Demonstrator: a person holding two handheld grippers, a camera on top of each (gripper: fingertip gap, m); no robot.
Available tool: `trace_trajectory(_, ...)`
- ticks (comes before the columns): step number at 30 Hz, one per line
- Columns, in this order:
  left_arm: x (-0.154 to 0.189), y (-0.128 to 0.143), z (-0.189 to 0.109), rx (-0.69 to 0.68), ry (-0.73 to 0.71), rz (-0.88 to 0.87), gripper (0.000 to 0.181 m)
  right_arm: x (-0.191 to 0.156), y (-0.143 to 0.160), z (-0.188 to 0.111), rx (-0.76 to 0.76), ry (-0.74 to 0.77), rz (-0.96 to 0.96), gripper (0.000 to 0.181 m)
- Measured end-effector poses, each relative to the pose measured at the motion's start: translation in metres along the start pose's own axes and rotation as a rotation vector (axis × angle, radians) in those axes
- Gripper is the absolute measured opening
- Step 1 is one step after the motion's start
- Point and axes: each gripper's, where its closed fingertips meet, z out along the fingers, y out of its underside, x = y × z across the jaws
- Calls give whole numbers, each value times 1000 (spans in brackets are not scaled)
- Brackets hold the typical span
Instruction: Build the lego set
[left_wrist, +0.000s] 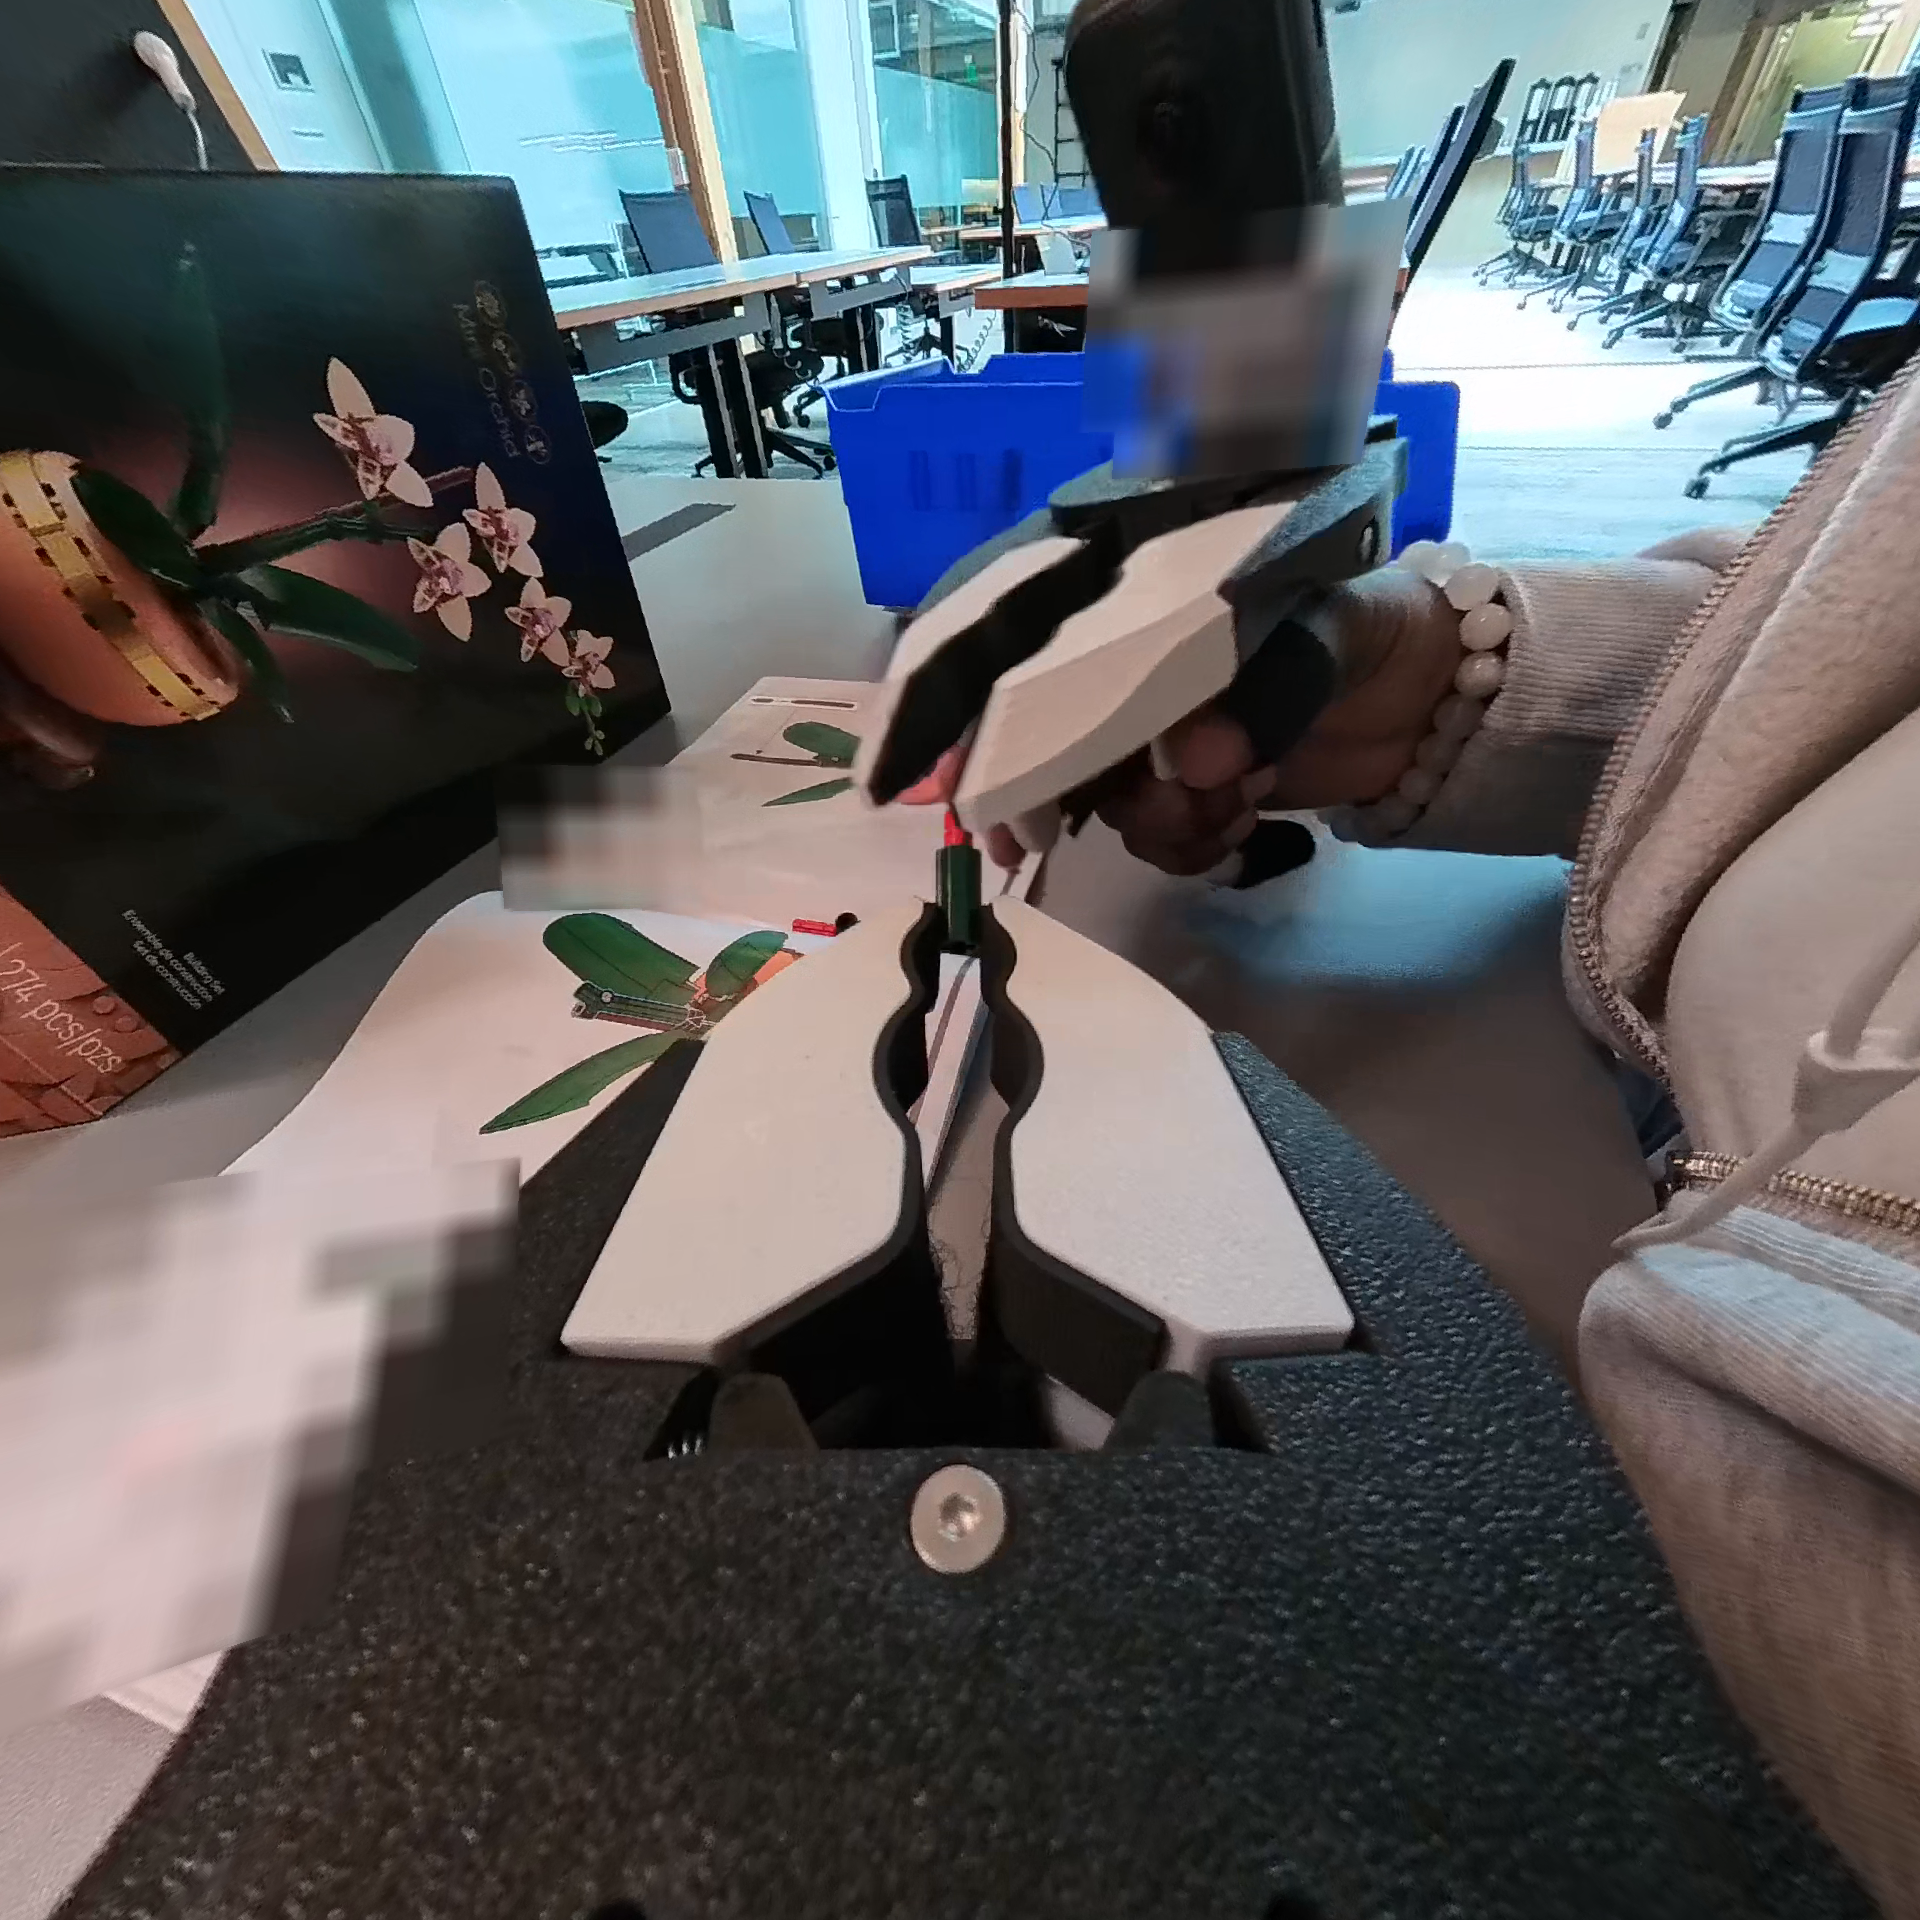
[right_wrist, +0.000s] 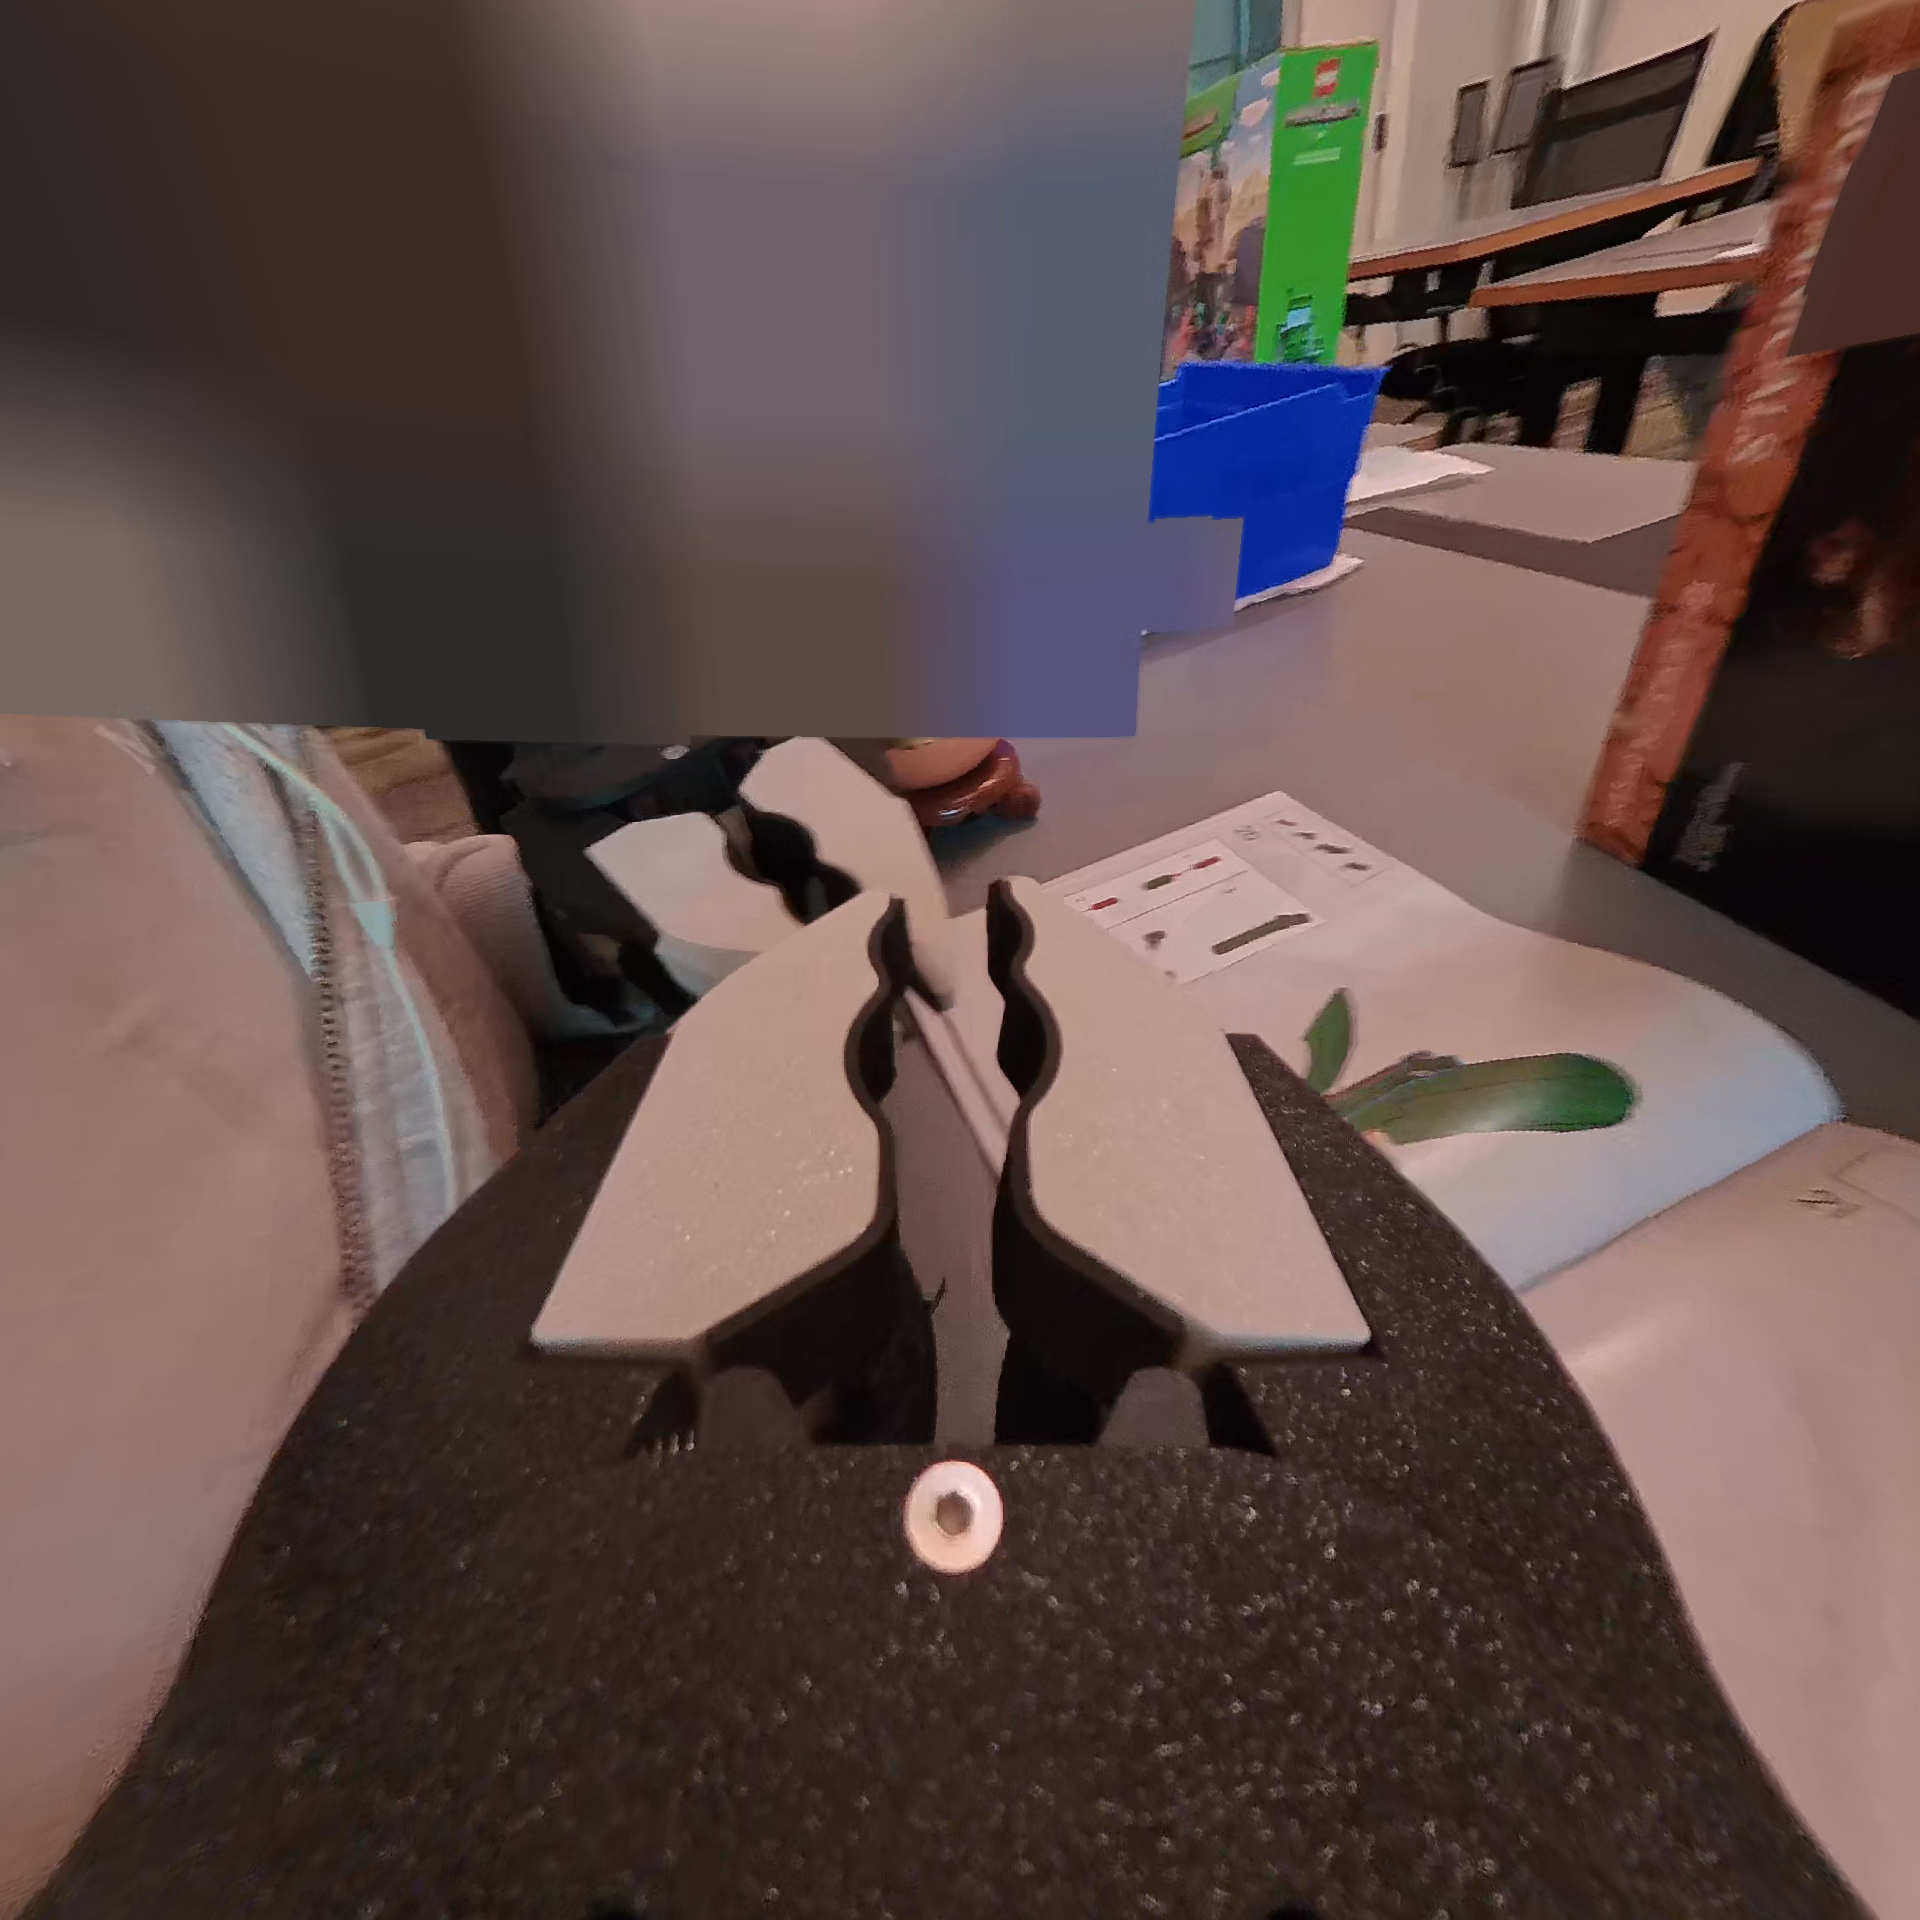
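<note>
The left gripper (left_wrist: 958, 928), two pale grey fingers with black wavy inner pads on a black textured body, is pressed together on a small dark green cylindrical lego piece (left_wrist: 957, 891), which stands upright out of the fingertips. A thin red lego pin (left_wrist: 951, 828) sticks up from the top of that green piece. The right gripper (left_wrist: 930, 792), of the same build and held by a hand (left_wrist: 1340, 717) in a black fingerless glove with a white bead bracelet (left_wrist: 1465, 686) at the wrist, comes down from above with its tips at the red pin; a fingertip shows between them, and whether the tips are pinching the pin cannot be told from this view. In the right wrist view the right gripper (right_wrist: 943, 902) shows a narrow gap between its tips, with the left gripper (right_wrist: 831, 894) crossing just beyond them, and the pieces are hidden.

Beneath both tools an open white instruction booklet (left_wrist: 436, 997) with printed green leaves lies on the grey table (right_wrist: 1403, 665). Small red loose parts (left_wrist: 814, 926) sit on the booklet just left of the left gripper's tips. A dark lego box (left_wrist: 312, 582) picturing a white orchid in a pot stands upright near the table's left edge. A blue plastic bin (left_wrist: 935, 468) sits toward the far edge. The person's beige zipped sleeve (left_wrist: 1714, 935) fills the right side.
</note>
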Motion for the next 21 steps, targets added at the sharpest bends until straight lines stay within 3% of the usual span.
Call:
trace_trajectory(11, -2, 0, -1, 4, -5, -12, 6, 54, -14, 2, -168, 224, -288, 25)
trace_trajectory(15, -4, -1, -1, 7, -15, -17, 5, 50, -7, 8, -208, 187, -282, 22)
trace_trajectory(21, -8, -2, -2, 16, -38, -30, 6, 31, -12, 2, -120, 89, -185, 18)
